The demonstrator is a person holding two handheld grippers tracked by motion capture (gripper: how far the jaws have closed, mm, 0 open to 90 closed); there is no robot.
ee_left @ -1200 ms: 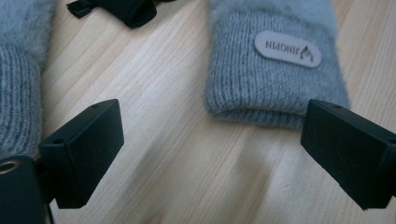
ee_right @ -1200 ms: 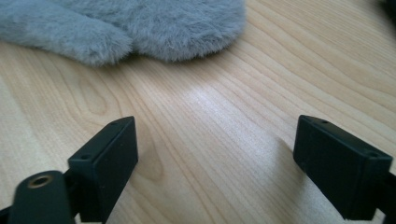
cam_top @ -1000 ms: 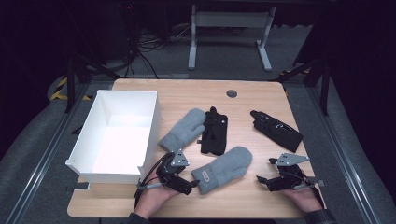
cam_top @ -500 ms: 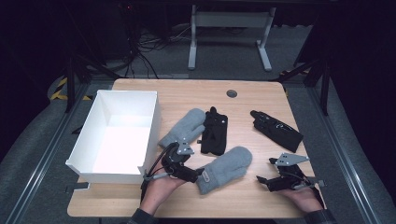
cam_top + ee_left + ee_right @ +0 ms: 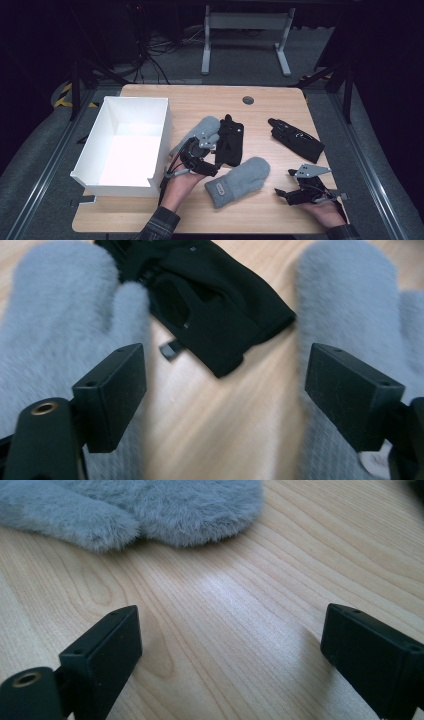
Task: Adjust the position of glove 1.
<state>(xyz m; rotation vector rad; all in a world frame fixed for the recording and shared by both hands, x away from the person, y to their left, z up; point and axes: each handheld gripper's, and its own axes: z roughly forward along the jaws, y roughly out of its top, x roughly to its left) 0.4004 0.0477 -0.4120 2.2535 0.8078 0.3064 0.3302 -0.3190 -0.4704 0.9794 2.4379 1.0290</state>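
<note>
- The left claw (image 5: 215, 150) now sits higher in the high view than a second ago, having moved from the near grey mitten (image 5: 239, 181) up toward the far grey mitten (image 5: 197, 134) and the black glove (image 5: 230, 141) at the frame's centre.
- Its jaws have just been closing a little, yet they stand wide apart with nothing between them; in the left gripper view only bare counter (image 5: 220, 415) lies in the gap.
- Judged from this, the hand is lining up a grasp on one of those centre items, probably to drop it into the white box (image 5: 95, 165) at left.
- The far mitten is pale grey, fluffy, lying flat with its thumb touching the black glove's edge.
- The near mitten lies lower centre, cuff toward the person.
- A second black glove (image 5: 296, 139) lies at right, well apart.
- The right claw (image 5: 280, 192), lower right, rests low over the counter, jaws wide and empty, unmoved.
</note>
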